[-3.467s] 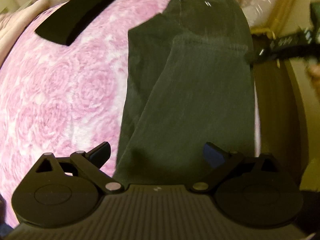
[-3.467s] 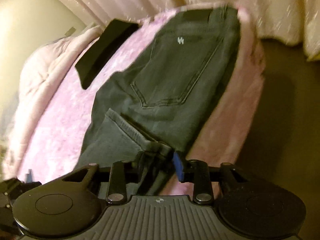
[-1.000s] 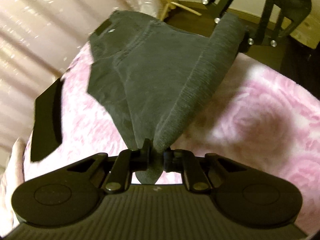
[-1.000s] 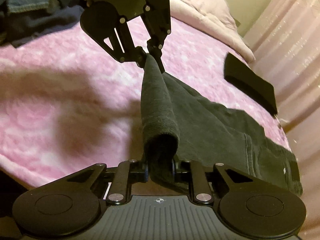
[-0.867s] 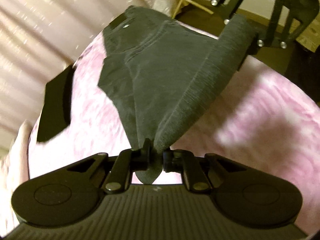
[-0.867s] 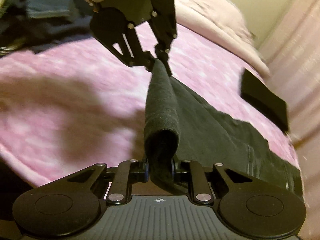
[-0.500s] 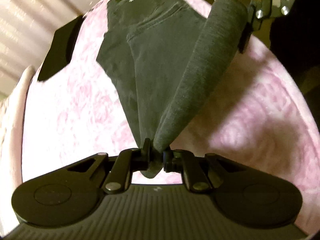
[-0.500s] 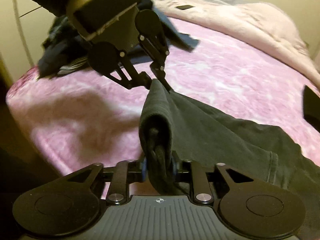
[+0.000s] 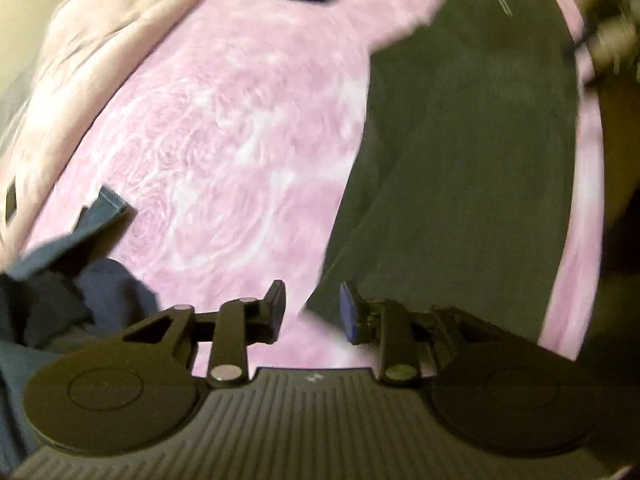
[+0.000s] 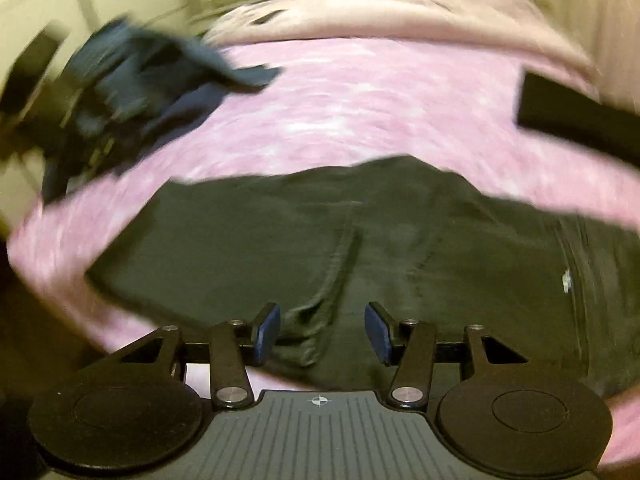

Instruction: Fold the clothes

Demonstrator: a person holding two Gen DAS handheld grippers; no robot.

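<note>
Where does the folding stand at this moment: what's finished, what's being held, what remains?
Done: the dark jeans lie folded flat near the edge of the pink blanket. In hand: nothing; the left gripper and right gripper are both open above the fabric. Left: a heap of blue clothes sits unfolded further along the bed; the jeans may want another fold.

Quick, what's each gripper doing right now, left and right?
Left gripper: open, holding nothing.
Right gripper: open, empty, above the dark jeans.
</note>
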